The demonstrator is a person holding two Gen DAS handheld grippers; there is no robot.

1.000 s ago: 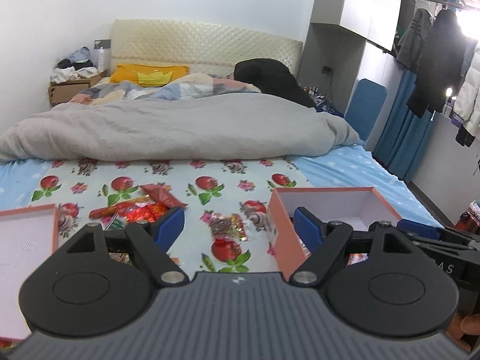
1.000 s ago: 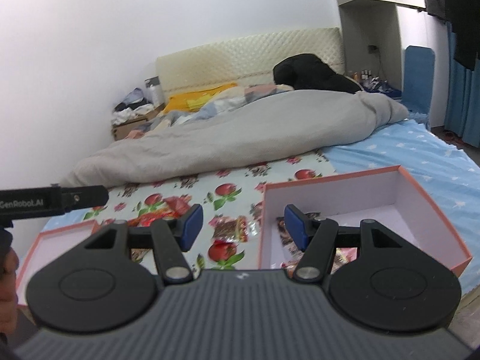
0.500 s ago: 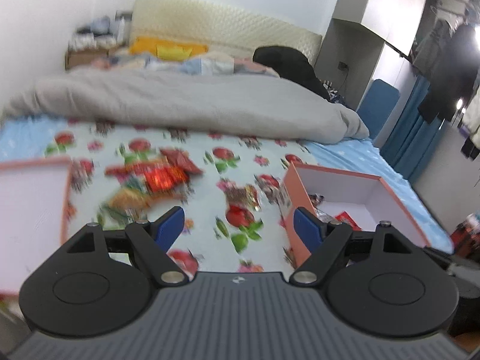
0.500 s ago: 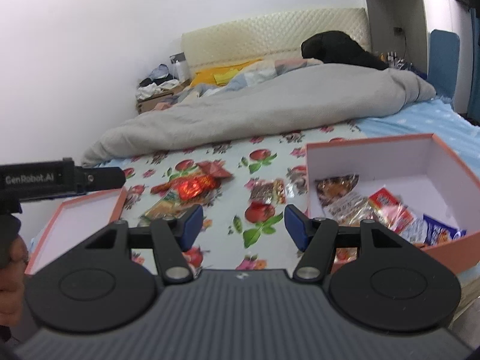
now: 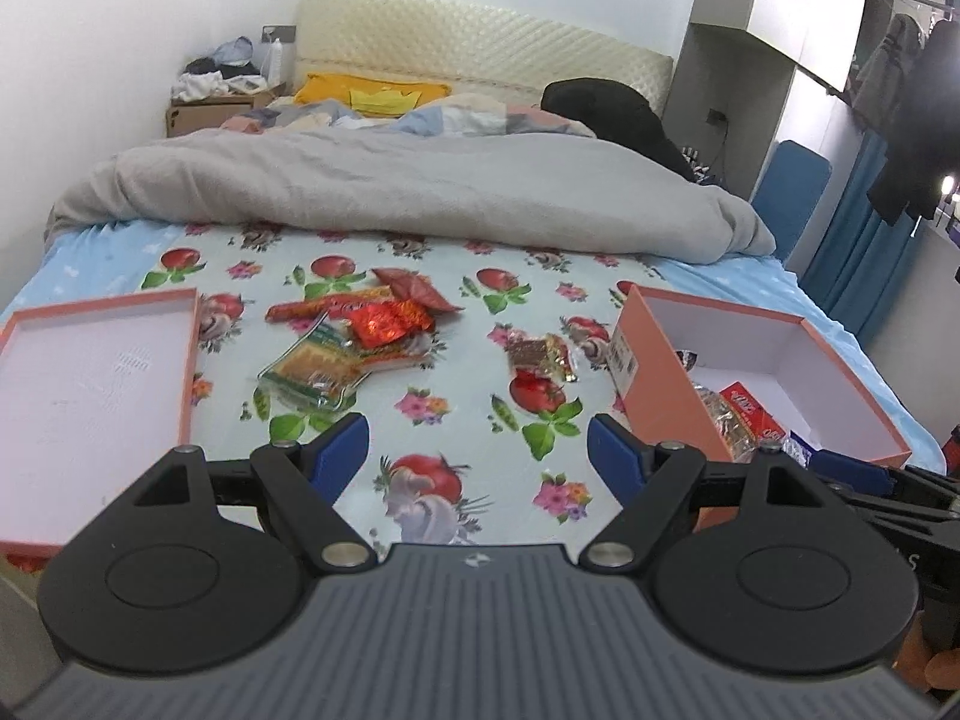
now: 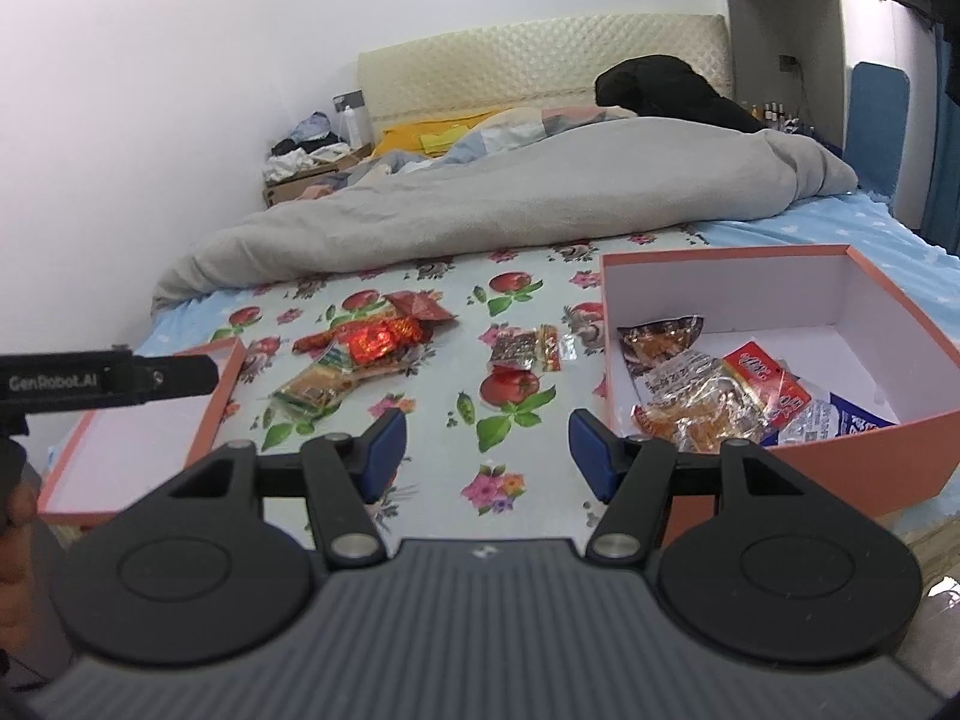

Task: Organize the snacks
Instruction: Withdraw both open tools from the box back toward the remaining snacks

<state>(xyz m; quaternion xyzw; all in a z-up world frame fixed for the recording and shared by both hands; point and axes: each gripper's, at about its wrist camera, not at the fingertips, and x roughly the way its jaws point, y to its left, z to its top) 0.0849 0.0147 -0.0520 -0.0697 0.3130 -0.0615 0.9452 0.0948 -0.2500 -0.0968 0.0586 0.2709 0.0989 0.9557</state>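
Note:
An orange box with a white inside sits on the bed at the right and holds several snack packets. A pile of red and green snack packets lies on the flowered sheet. A single small packet lies between the pile and the box. My left gripper is open and empty above the sheet. My right gripper is open and empty, left of the box.
The box lid lies open side up at the left. A grey duvet covers the far half of the bed. A blue chair and hanging clothes stand at the right.
Both grippers have risen and tilted down, so the sheet, the snack pile and the inside of the box now show more fully. Both stay open and empty.

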